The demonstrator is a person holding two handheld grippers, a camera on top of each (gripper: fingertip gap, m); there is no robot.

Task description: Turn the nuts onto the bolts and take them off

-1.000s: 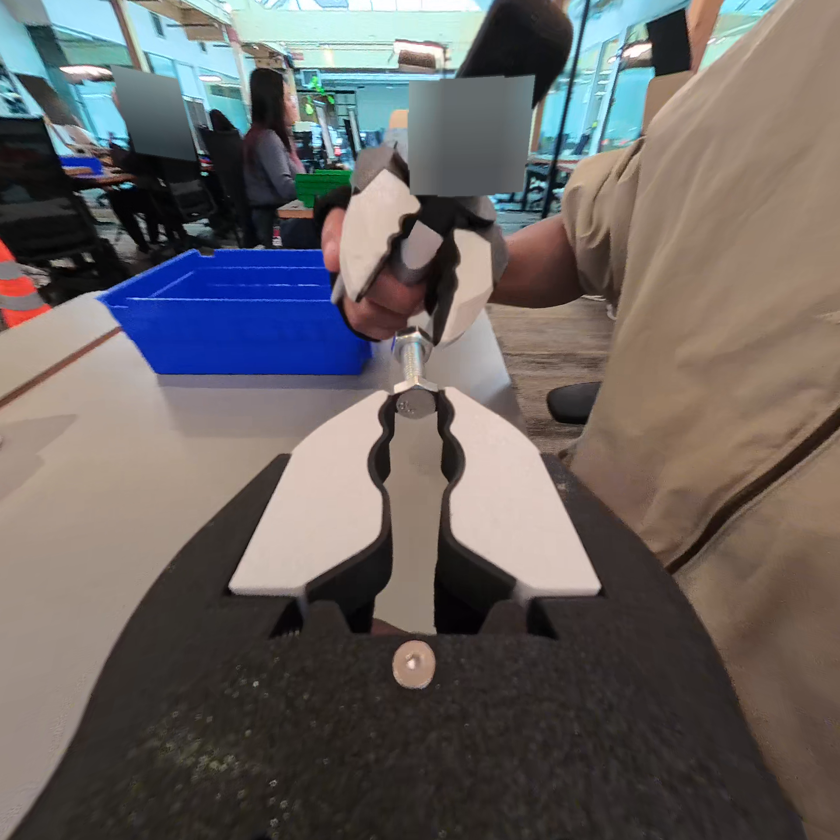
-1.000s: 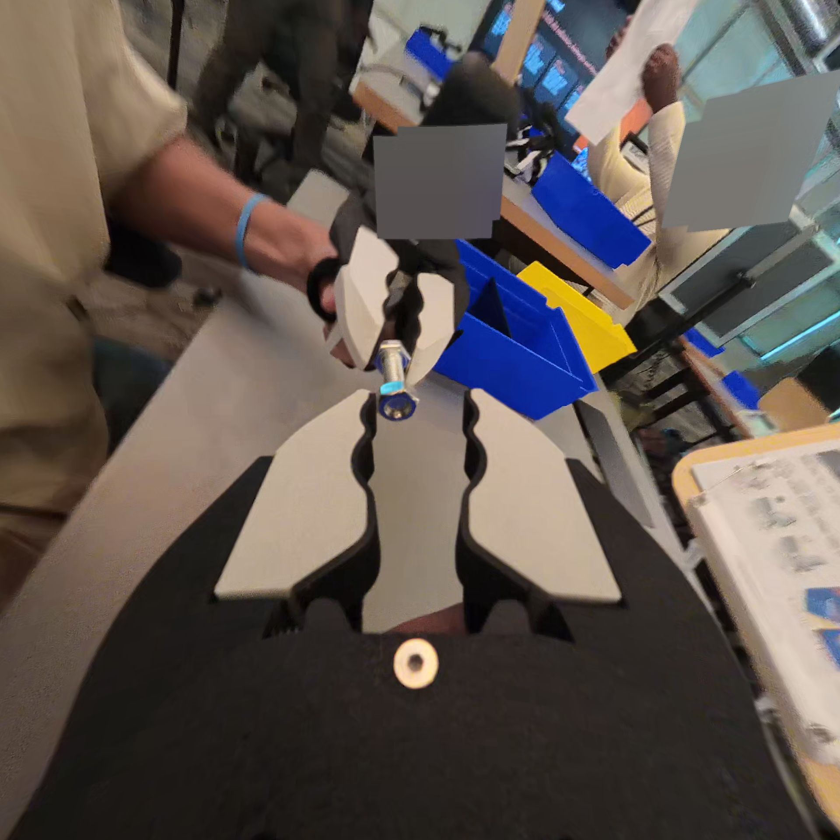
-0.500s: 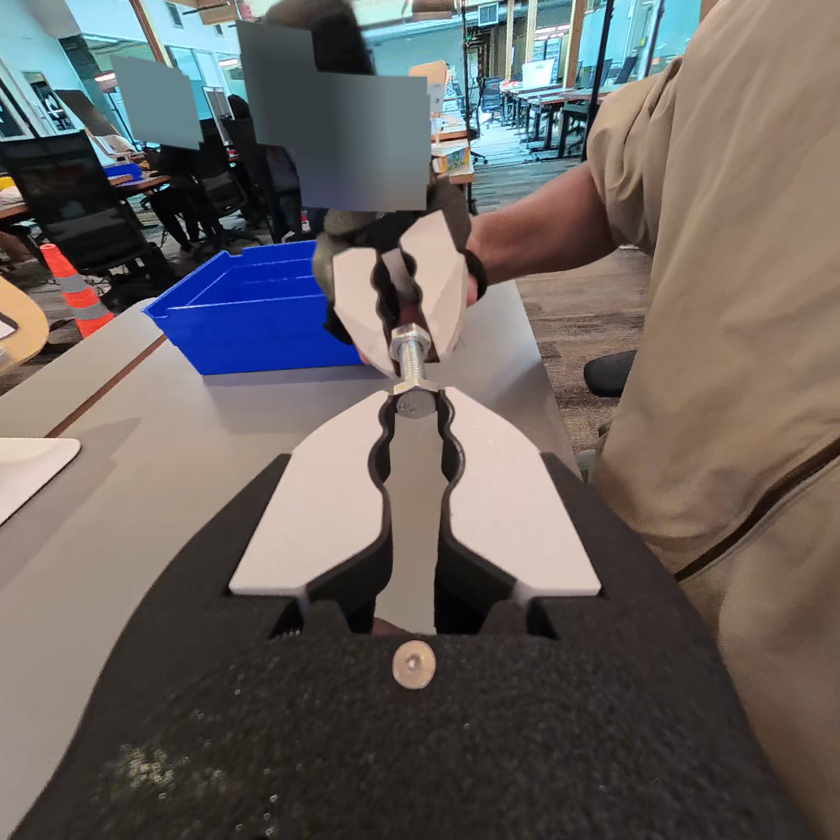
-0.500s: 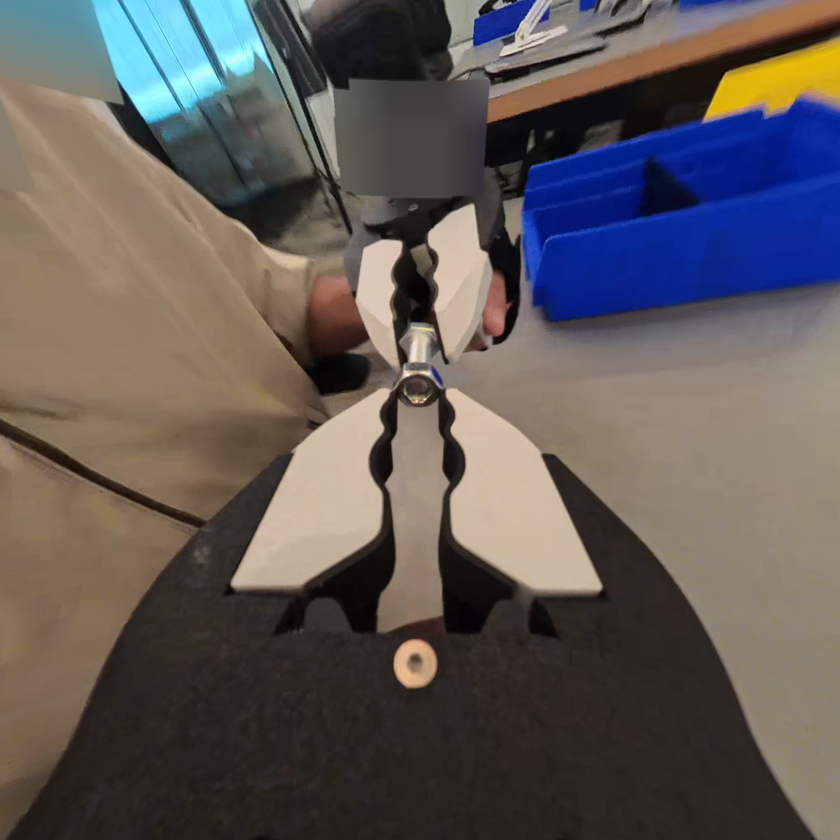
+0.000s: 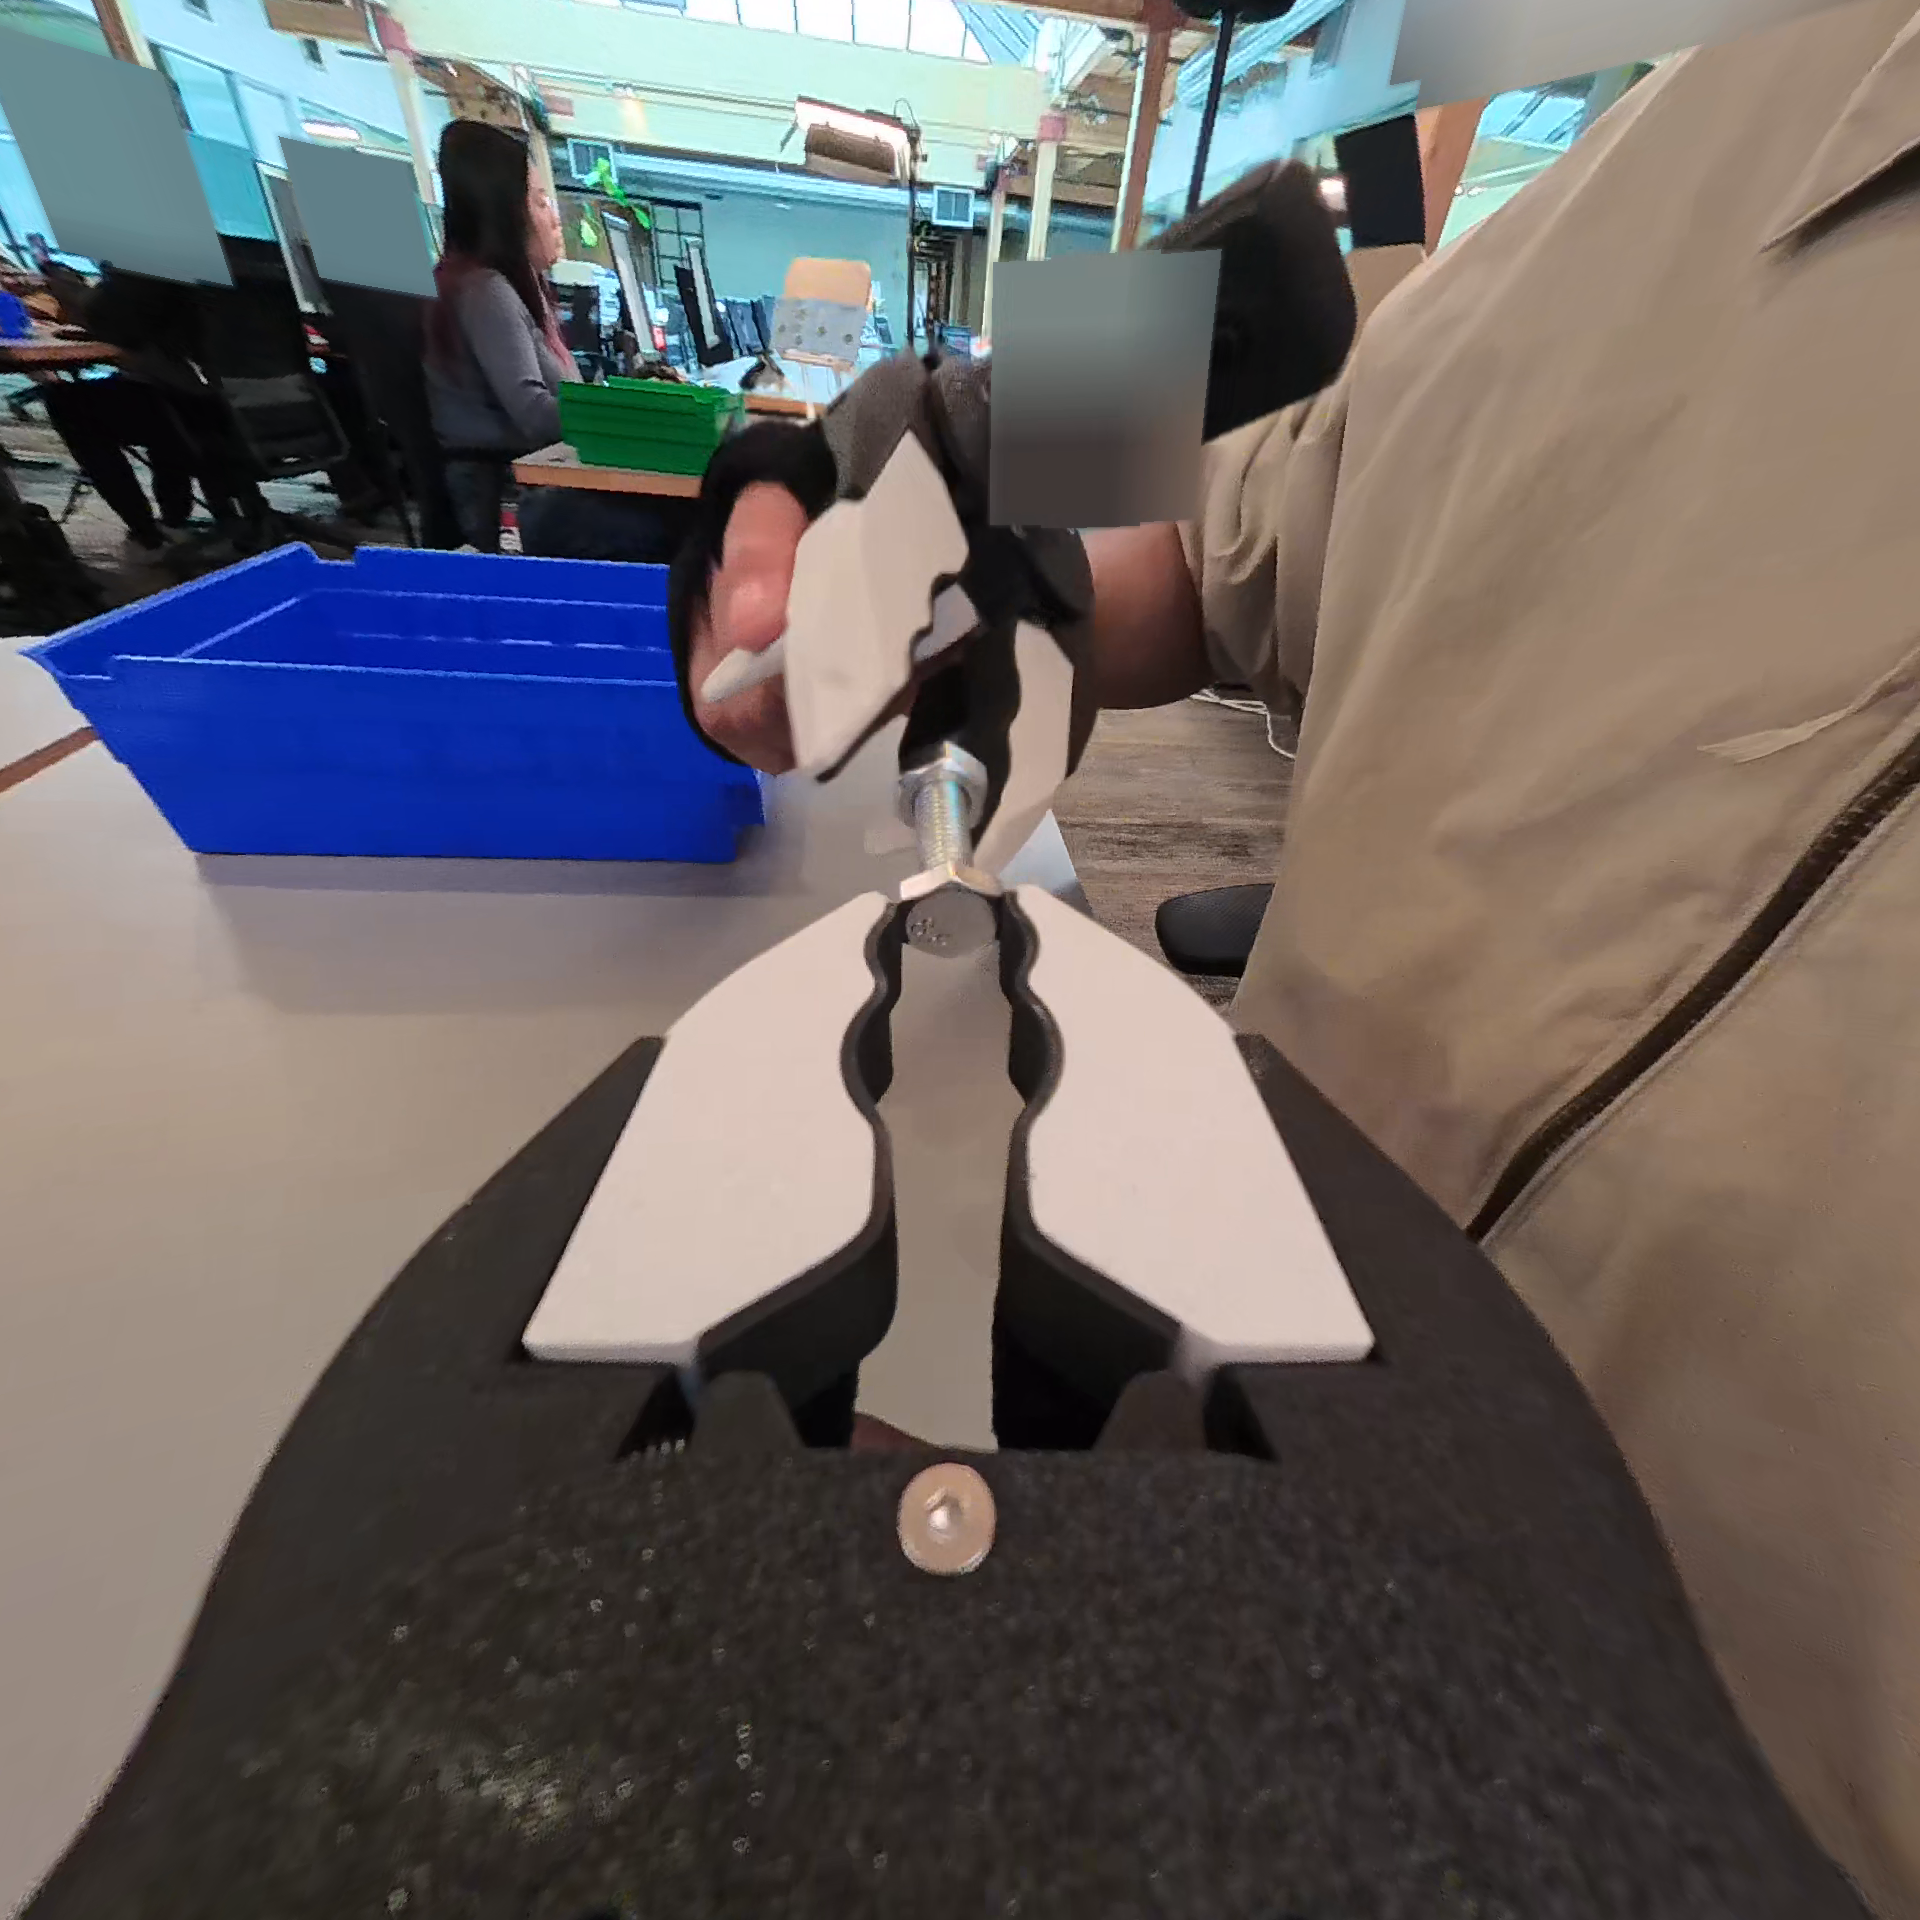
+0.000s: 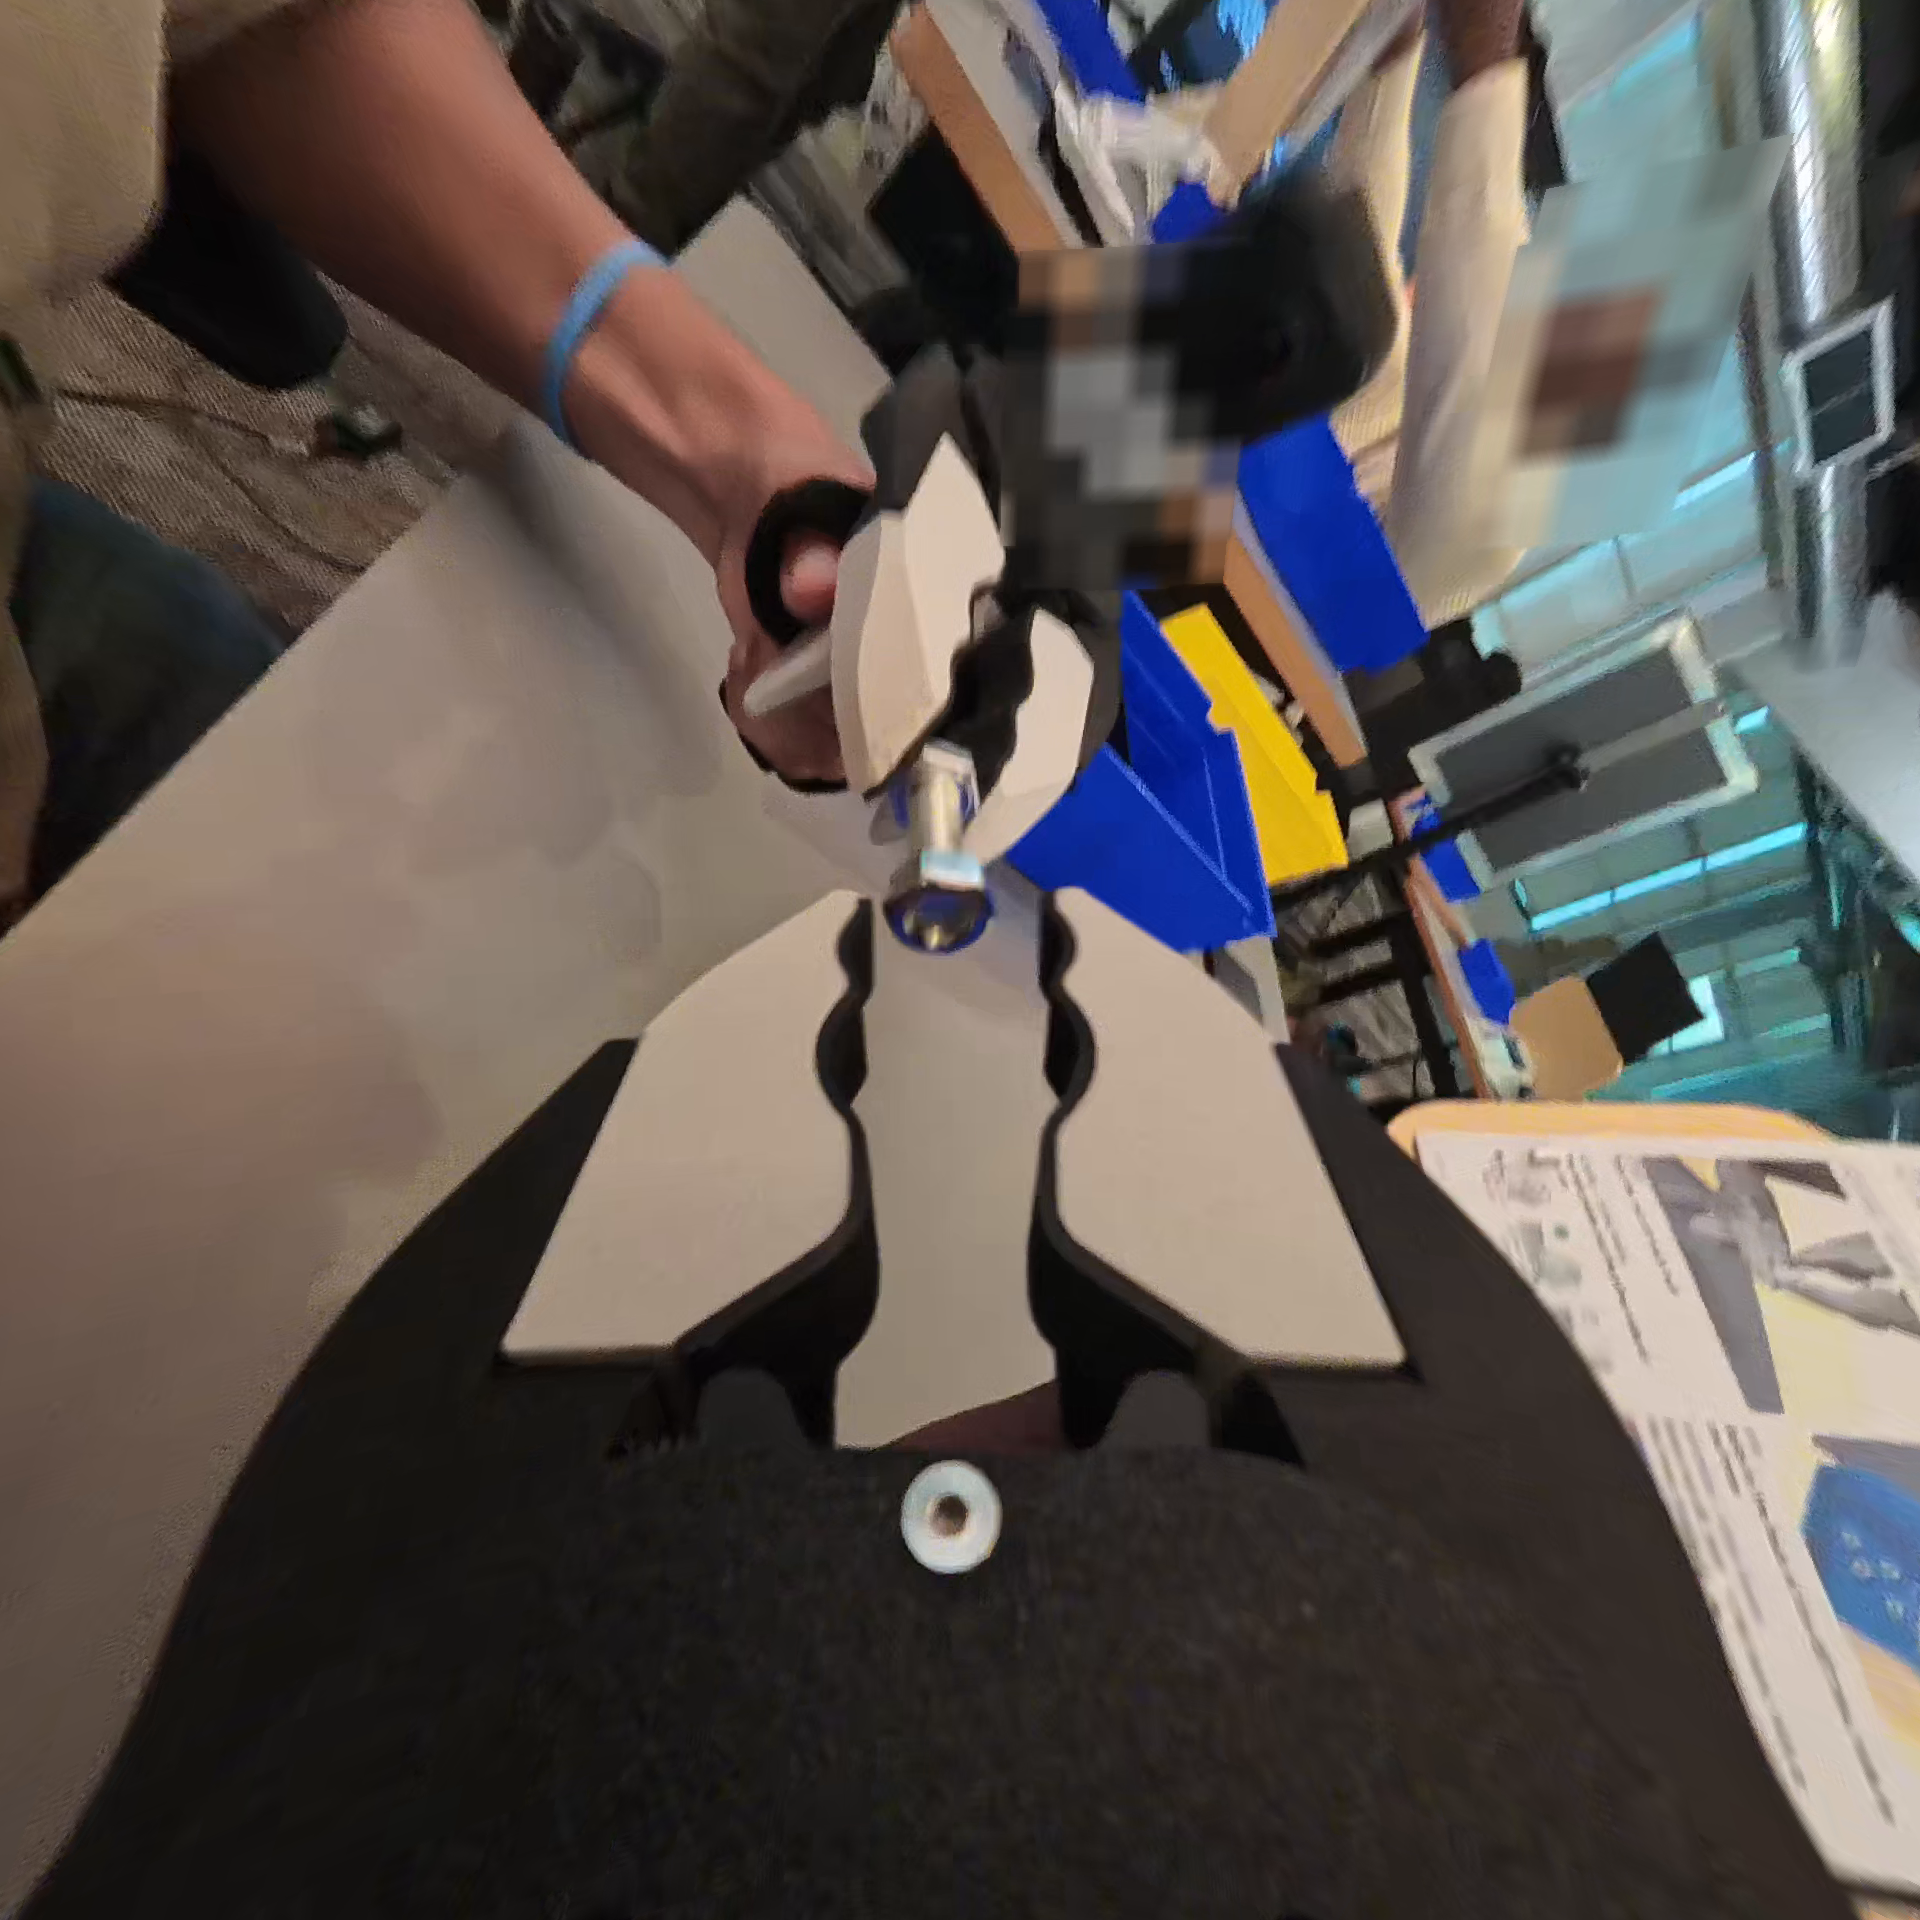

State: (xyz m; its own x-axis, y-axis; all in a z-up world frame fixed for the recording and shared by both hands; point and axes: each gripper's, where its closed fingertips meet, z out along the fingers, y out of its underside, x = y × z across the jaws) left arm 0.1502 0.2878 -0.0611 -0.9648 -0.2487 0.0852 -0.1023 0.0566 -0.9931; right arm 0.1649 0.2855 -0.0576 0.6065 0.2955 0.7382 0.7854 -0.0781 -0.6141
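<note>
A silver bolt (image 5: 943,836) points away from my left gripper (image 5: 948,916), which is shut on its hex head above the grey table (image 5: 312,1091). A hex nut (image 5: 940,774) sits on the far end of the thread. In the right wrist view the nut (image 6: 935,899) lies between the tips of my right gripper (image 6: 951,920). The jaws stand apart, with a gap on the nut's right side. The left gripper (image 6: 935,800) faces me there, holding the bolt (image 6: 940,810). The right gripper (image 5: 914,805) also shows in the left wrist view, rolled to one side.
A blue bin (image 5: 416,748) stands on the table behind the grippers; it also shows in the right wrist view (image 6: 1132,862) with a yellow bin (image 6: 1257,748) beyond. A printed sheet (image 6: 1714,1351) lies at the right. The person's beige jacket (image 5: 1558,727) fills the right side.
Half a second ago my right gripper was shut on the nut. Now it has opened and rolled back to a tilted pose. My left gripper still holds the bolt head.
</note>
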